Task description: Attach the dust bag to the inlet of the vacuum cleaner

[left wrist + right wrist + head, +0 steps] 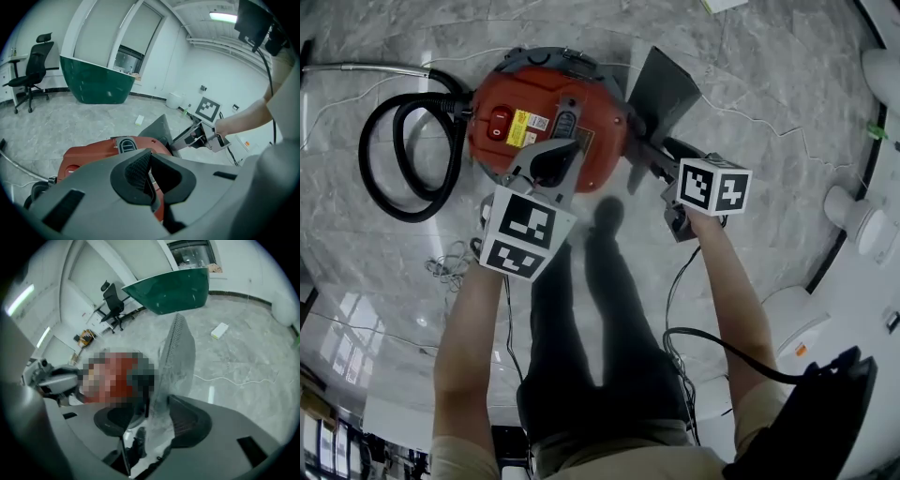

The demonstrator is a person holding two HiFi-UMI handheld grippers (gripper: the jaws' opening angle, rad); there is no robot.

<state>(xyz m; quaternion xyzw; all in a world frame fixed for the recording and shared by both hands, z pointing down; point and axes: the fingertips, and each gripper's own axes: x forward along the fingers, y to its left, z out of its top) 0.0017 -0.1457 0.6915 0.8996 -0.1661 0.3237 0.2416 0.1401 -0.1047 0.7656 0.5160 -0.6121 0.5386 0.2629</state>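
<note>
— How would you seat it?
— Keep the right tongs [157, 420] pinching the dust bag [178, 357] low at its edge. Turn its opening square to the inlet, which I can't make out here, and press evenly. I'd brace the body with the left tongs [149, 161], now pressed together on nothing.
— And where's the bag?
— Standing up out of the right tongs, just beside the red vacuum cleaner [546, 122], on its right. The left tongs hang over its top.
</note>
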